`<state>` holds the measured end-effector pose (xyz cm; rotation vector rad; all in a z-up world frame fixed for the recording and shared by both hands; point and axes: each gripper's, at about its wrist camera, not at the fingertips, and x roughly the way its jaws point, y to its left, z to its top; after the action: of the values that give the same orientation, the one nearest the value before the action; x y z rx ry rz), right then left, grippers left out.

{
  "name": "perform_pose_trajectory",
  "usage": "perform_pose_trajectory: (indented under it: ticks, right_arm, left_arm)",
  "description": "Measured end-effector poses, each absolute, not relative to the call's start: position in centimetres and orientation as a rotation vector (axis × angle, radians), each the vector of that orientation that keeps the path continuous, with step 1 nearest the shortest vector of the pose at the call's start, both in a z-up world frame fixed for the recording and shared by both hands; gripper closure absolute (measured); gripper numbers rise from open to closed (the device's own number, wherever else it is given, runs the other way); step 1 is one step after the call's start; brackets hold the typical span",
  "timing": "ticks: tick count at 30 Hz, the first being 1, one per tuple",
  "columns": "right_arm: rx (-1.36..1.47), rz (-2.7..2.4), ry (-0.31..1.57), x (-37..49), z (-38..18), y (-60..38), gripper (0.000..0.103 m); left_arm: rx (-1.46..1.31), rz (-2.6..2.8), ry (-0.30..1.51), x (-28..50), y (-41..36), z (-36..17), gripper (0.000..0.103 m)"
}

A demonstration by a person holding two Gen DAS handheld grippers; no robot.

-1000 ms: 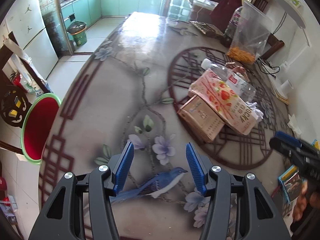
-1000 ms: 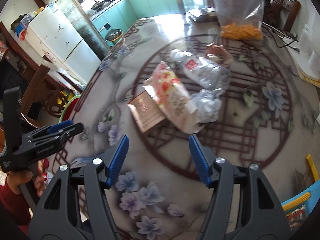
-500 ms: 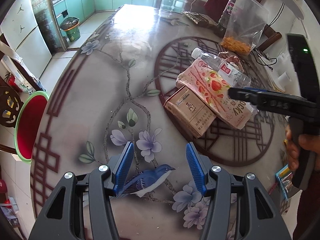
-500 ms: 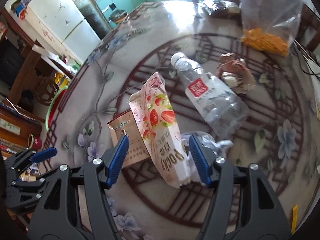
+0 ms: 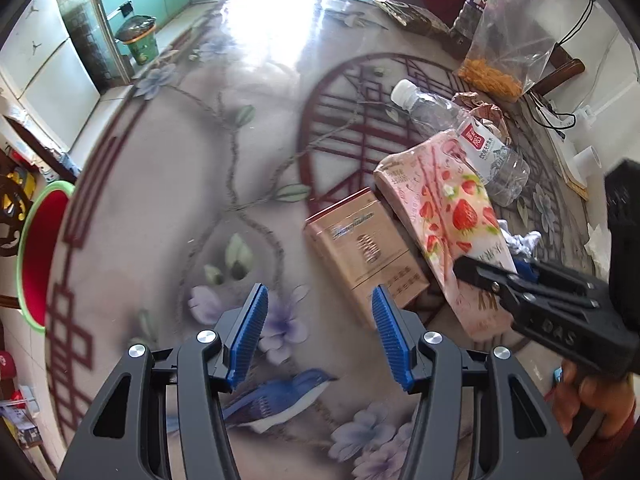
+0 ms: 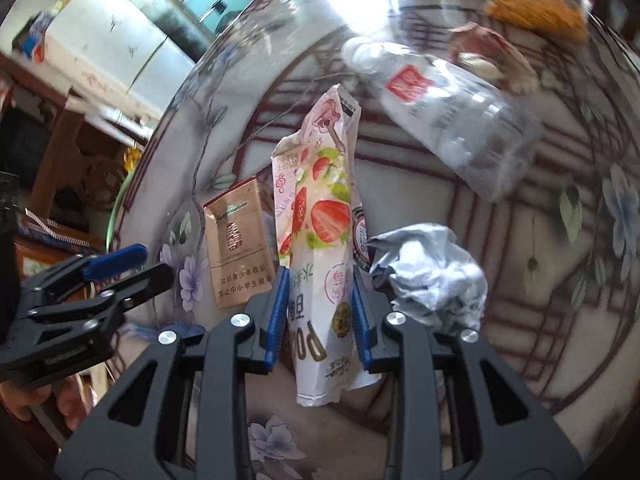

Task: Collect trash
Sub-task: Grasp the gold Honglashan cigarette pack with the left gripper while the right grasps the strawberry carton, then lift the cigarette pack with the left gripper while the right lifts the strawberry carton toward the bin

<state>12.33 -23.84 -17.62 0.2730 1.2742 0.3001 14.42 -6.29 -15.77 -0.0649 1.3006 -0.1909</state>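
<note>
Right gripper fingers, just closing, pinch the strawberry snack pouch; left gripper fingers spread over open table near the cigarette box.

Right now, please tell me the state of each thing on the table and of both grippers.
Right gripper: just closed, clamped on the strawberry snack box.
Strawberry snack box: gripped, top torn open.
Left gripper: open, nothing between its fingers.
Brown carton: lying flat, closed.
Plastic bottle: on its side, capped.
Crumpled wrapper: balled up, untouched.
Clear bag: upright.
</note>
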Motion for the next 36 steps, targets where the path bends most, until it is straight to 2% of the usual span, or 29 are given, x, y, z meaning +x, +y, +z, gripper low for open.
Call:
perform_pose_trajectory:
  ticks: [7, 8, 9, 10, 13, 19, 24, 26, 27, 28, 36]
  right_arm:
    - [0.486, 0.219, 1.220, 10.6, -16.7, -28.5, 0.076]
    - [0.490, 0.209, 1.215, 10.4, -16.6, -28.9, 0.076]
    - [0.491, 0.205, 1.213, 10.2, -16.4, -29.1, 0.076]
    - [0.491, 0.199, 1.213, 10.1, -16.3, -29.4, 0.076]
    - [0.488, 0.190, 1.212, 10.0, -16.2, -29.7, 0.076]
    - [0.487, 0.184, 1.199, 9.7, -15.7, -29.5, 0.076]
    - [0.478, 0.189, 1.188, 9.7, -15.1, -29.0, 0.076]
    - [0.465, 0.196, 1.180, 9.6, -14.7, -28.5, 0.080]
    - [0.456, 0.200, 1.179, 9.6, -14.5, -28.3, 0.090]
    - [0.443, 0.208, 1.183, 9.8, -14.4, -27.8, 0.093]
    - [0.395, 0.246, 1.217, 9.1, -14.9, -25.2, 0.092]
  left_arm:
    - [-0.103, -0.180, 1.316, 17.2, -9.0, -17.8, 0.051]
    - [-0.090, -0.173, 1.317, 17.6, -9.5, -18.3, 0.048]
    - [-0.078, -0.165, 1.326, 18.0, -9.9, -18.8, 0.039]
    - [-0.080, -0.163, 1.334, 18.2, -10.2, -19.2, 0.037]
    - [-0.084, -0.162, 1.364, 18.8, -10.8, -20.7, 0.037]
    - [-0.071, -0.170, 1.331, 18.2, -10.8, -20.4, 0.046]
    - [-0.095, -0.161, 1.303, 17.2, -8.4, -18.9, 0.049]
    - [-0.078, -0.161, 1.284, 16.8, -7.8, -18.1, 0.050]
    - [-0.072, -0.163, 1.276, 16.5, -7.5, -17.7, 0.050]
    - [-0.065, -0.163, 1.265, 16.1, -7.2, -17.2, 0.050]
    - [-0.051, -0.156, 1.222, 14.3, -4.7, -15.6, 0.050]
